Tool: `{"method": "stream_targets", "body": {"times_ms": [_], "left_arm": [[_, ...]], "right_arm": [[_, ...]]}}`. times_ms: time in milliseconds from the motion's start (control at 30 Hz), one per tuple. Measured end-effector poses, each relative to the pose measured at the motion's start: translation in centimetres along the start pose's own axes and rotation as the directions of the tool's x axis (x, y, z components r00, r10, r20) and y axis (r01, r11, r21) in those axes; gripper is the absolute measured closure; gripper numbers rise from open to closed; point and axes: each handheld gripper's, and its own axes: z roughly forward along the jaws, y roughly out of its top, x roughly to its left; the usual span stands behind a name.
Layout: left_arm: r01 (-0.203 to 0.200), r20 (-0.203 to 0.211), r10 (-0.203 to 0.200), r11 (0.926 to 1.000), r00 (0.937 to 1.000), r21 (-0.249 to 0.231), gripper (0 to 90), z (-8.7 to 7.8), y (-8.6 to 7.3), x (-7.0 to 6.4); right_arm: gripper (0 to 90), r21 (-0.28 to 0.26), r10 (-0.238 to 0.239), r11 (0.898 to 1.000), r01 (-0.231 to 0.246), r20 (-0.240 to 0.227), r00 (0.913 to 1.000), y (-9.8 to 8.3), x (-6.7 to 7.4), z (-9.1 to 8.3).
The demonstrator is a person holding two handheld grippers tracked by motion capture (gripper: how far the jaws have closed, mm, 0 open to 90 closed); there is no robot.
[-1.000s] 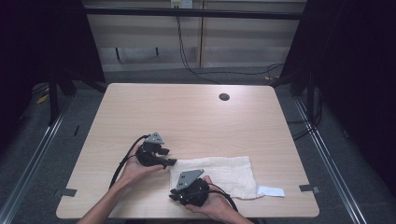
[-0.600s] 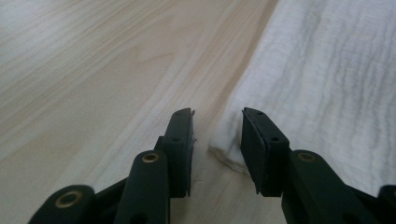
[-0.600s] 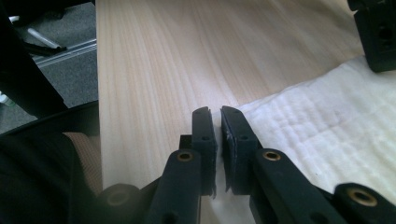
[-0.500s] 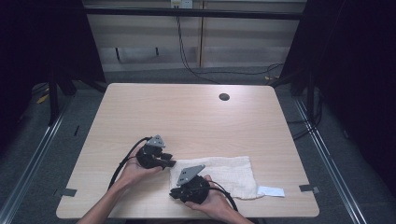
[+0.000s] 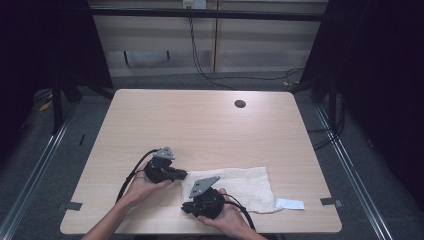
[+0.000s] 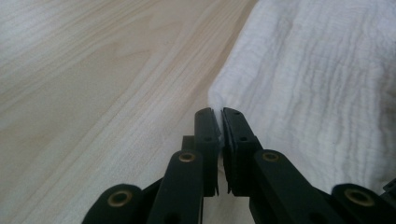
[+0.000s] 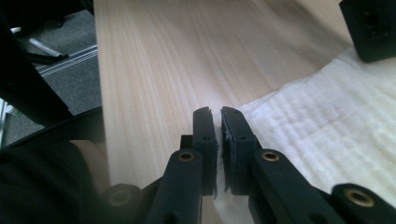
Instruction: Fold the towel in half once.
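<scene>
The white cloth (image 5: 240, 186) lies at the worktop's (image 5: 200, 125) near edge. Its near-left corner is clenched by the right tool (image 7: 218, 122); its far-left corner has just been closed on by the left tool (image 6: 219, 123). Both 2 corners should be lifted together, evenly.

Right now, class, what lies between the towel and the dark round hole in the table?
Only bare wood table lies between the towel and the hole, seen in the high view.

Each bare-forearmed hand carries a black tool: the left tool (image 5: 181, 174) and right tool (image 5: 186, 207) each wear a grey three-cornered plate, trail a black cable, and show brass-coloured rivets along their linkages.
</scene>
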Motion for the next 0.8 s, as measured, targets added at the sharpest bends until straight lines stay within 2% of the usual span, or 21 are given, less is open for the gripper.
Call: {"method": "stream_targets", "body": {"times_ms": [167, 233, 300, 367, 600, 633, 667, 800], "left_arm": [[-0.001, 0.019, 0.002, 0.9995, 0.9998, -0.031, 85.3, -0.7, 0.0, -0.2], [0.0, 0.014, 0.001, 0.9997, 0.9999, -0.026, 85.3, -0.9, 0.0, -0.2], [0.023, 0.004, -0.023, 0.9995, 0.9997, -0.023, 85.5, -1.1, 0.1, 0.0], [0.039, 0.015, -0.038, 0.9985, 0.9992, -0.038, 85.5, -1.4, 0.2, 0.2], [0.041, 0.01, -0.041, 0.9972, 0.9991, -0.062, 85.4, -2.3, 0.4, 0.4], [0.052, 0.011, -0.052, 0.996, 0.9986, -0.073, 85.5, -2.4, 0.4, 0.4], [0.056, 0.007, -0.055, 0.9958, 0.9985, -0.073, 85.5, -2.6, 0.5, 0.5], [0.067, 0.007, -0.067, 0.9929, 0.9977, -0.098, 85.5, -3.3, 0.5, 0.8]], "right_arm": [[85.2, -0.031, 0.007, 0.999, -0.008, -0.03, 0.9995, 0.5, 0.6, -0.8], [85.2, -0.035, 0.013, 0.999, -0.015, -0.035, 0.9993, 0.6, 0.7, -0.8], [85.2, -0.052, 0.015, 0.999, -0.017, -0.041, 0.9991, 0.7, 0.6, -1.1], [85.2, -0.06, 0.015, 0.998, -0.017, -0.039, 0.9991, 0.7, 0.5, -1.2], [85.3, -0.095, 0.022, 0.995, -0.026, -0.045, 0.9987, 1.4, 0.6, -2.0], [85.3, -0.098, 0.002, 0.995, -0.005, -0.035, 0.9994, 1.9, 0.5, -2.5], [85.3, -0.098, 0.002, 0.995, -0.005, -0.035, 0.9994, 1.9, 0.5, -2.5], [85.5, -0.138, 0.012, 0.99, -0.018, -0.04, 0.9991, 2.8, 0.1, -3.4]]}}
